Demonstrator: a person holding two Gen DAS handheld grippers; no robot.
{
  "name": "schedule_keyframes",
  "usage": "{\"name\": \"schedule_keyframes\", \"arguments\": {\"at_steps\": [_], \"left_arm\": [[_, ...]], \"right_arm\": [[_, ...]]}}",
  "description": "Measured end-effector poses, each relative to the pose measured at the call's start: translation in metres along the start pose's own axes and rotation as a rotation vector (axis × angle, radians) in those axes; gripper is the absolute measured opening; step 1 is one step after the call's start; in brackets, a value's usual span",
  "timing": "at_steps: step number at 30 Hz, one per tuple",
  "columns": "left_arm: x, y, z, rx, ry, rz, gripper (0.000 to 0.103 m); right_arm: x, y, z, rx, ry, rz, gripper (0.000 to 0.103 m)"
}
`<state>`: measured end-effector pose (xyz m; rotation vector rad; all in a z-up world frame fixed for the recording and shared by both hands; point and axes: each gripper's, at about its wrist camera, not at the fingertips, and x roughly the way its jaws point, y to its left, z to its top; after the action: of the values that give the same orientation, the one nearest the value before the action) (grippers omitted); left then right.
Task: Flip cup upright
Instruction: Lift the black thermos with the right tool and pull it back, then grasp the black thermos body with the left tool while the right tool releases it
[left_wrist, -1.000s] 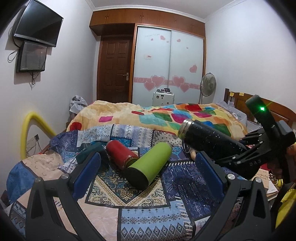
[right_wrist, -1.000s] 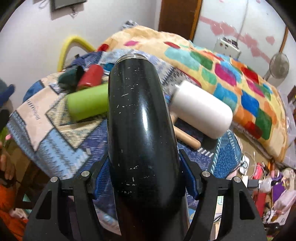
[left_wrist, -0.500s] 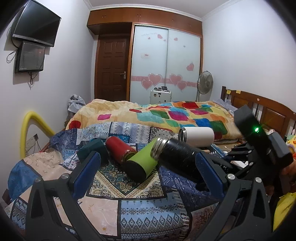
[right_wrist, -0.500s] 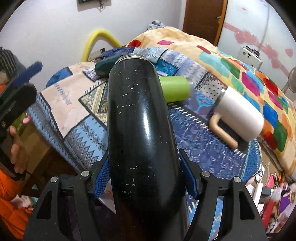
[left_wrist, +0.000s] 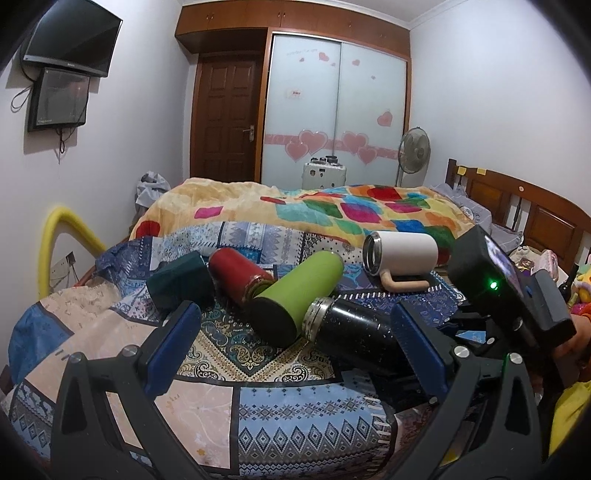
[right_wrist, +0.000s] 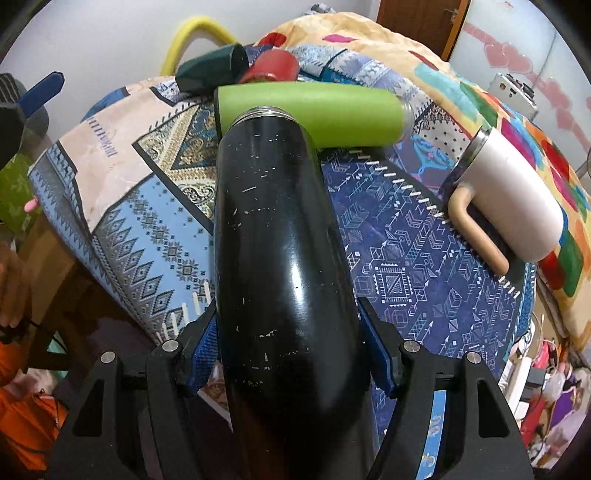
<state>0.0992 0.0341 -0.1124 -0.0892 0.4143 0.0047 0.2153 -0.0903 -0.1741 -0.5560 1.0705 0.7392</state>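
The work surface is a bed (left_wrist: 280, 413) covered with a patchwork spread (left_wrist: 229, 347) in blue, beige and navy panels, wrinkled along its left edge. At the near edge the left gripper (left_wrist: 295, 350) hovers with its blue-padded fingers (left_wrist: 173, 347) spread wide, nothing between them. Just beyond, toward the near right corner of the spread, the right gripper (right_wrist: 291, 354) has its fingers clenched on the lower body of the black cup (right_wrist: 280, 258), a tall scratched steel tumbler. The black cup lies nearly horizontal, its silver threaded rim pointing away from the right gripper and meeting the side of the green cup (right_wrist: 314, 110); whether the black body rests on the spread cannot be told. The green cup lies on its side across the middle of the spread, dark base toward the near edge in the left wrist view. Behind it lie a red cup (left_wrist: 236, 277) and a dark green cup (left_wrist: 177, 280), both on their sides, close together toward the left edge. A white mug (right_wrist: 513, 199) with a tan handle lies on its side toward the right edge, apart from the others. No contents are visible in any container. Further back lies a multicoloured quilt (left_wrist: 332, 206), then a wooden headboard (left_wrist: 532, 210) at right, a standing fan (left_wrist: 415, 151), sliding wardrobe doors (left_wrist: 336, 110) with pink heart stickers, a brown door (left_wrist: 227, 118), and a wall-mounted screen (left_wrist: 70, 40) at upper left.
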Motion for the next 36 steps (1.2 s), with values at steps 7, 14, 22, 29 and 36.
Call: {"name": "schedule_keyframes", "arguments": {"at_steps": [7,14,22,29,36], "left_arm": [[0.004,0.001,-0.003,-0.001,0.010,0.012,0.103],[0.004,0.001,0.000,0.011,0.012,0.022,0.103],[0.034,0.000,-0.020,0.029,0.131,0.043,0.103],[0.072,-0.009,-0.032,0.027,0.245,0.019,0.103],[0.088,-0.020,-0.034,0.065,0.290,0.030,0.103]], "right_arm": [[-0.002,0.007,0.000,-0.037,0.010,0.018,0.067],[-0.031,0.005,-0.004,-0.017,-0.073,0.062,0.069],[-0.074,-0.043,-0.026,0.116,-0.250,-0.050,0.080],[-0.044,-0.079,-0.045,0.147,-0.161,-0.111,0.080],[-0.045,-0.087,-0.058,0.152,-0.162,-0.027,0.080]]}}
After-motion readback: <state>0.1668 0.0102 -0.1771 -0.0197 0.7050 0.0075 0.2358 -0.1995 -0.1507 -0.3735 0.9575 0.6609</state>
